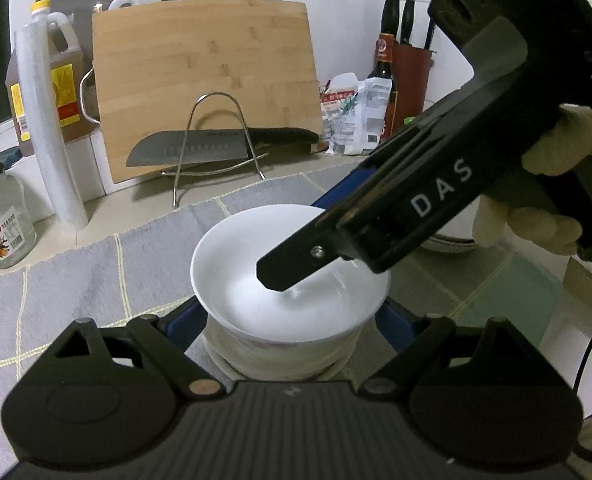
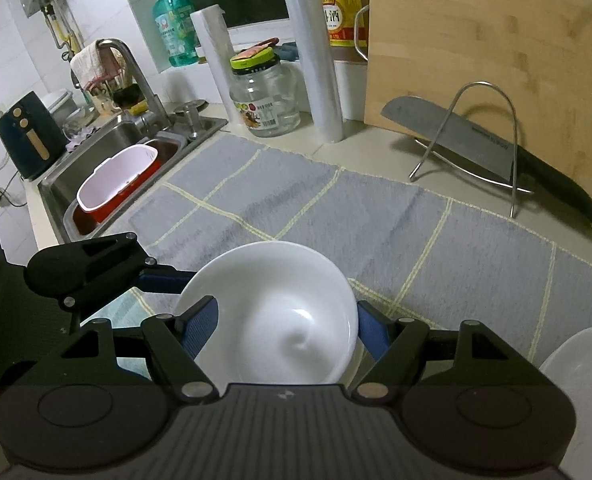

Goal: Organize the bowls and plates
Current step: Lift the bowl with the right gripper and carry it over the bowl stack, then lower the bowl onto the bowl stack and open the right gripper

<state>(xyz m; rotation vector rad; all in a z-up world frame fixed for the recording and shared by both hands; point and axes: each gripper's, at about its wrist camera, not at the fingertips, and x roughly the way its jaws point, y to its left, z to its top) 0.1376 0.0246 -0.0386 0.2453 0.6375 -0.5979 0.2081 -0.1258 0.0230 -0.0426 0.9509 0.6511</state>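
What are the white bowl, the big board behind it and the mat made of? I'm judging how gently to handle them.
Bowl: likely glazed ceramic or porcelain, smooth, glossy, with soft highlights inside. Board: looks like bamboo or wood, pale tan, matte, with visible glued strips. Mat: woven fabric, grey with pale yellow grid lines, a fuzzy, slightly rumpled surface.

Dim indoor light, cool tint; fisheye-bent edges, dark corners.
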